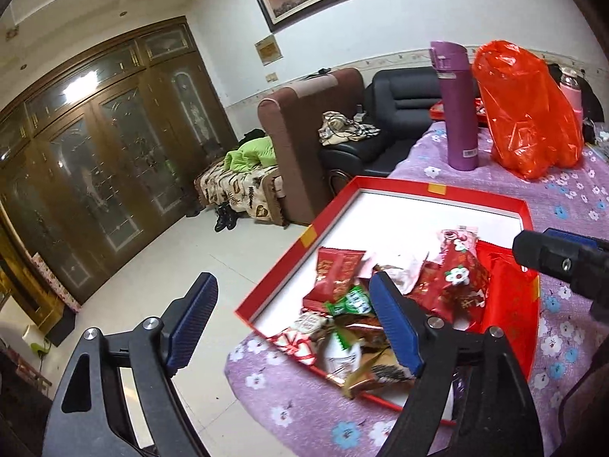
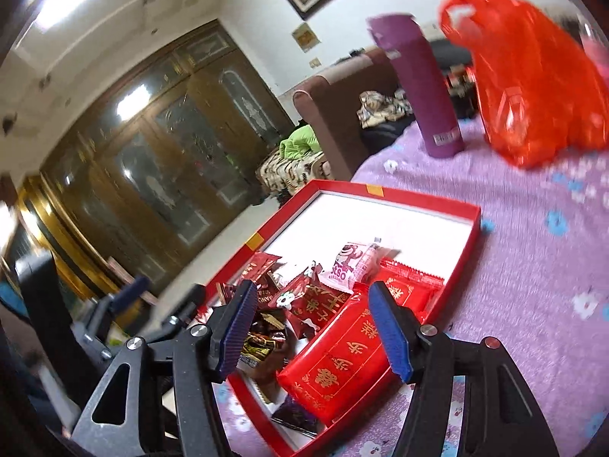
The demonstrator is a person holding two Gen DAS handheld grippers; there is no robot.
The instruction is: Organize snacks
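A shallow red box (image 1: 418, 186) with a white inside lies on the purple flowered tablecloth, near the table's left edge. Its near half holds a heap of wrapped snacks: red packets (image 1: 335, 274), a green candy (image 1: 350, 301), a pink Lotso packet (image 2: 350, 266) and a large red pack with gold characters (image 2: 342, 361). My left gripper (image 1: 293, 297) hangs open over the box's near left corner with nothing between its fingers. My right gripper (image 2: 312, 297) stands open above the heap, the large red pack below it, its pads pressing on nothing. Its black body (image 1: 559, 259) shows at the right of the left wrist view.
A purple flask (image 1: 456, 110), an orange-red plastic bag (image 1: 529, 114) and a pink bottle (image 1: 571, 87) stand at the back of the table. The table edge drops to a tiled floor on the left. Sofas (image 1: 304, 133) and a wooden cabinet lie beyond.
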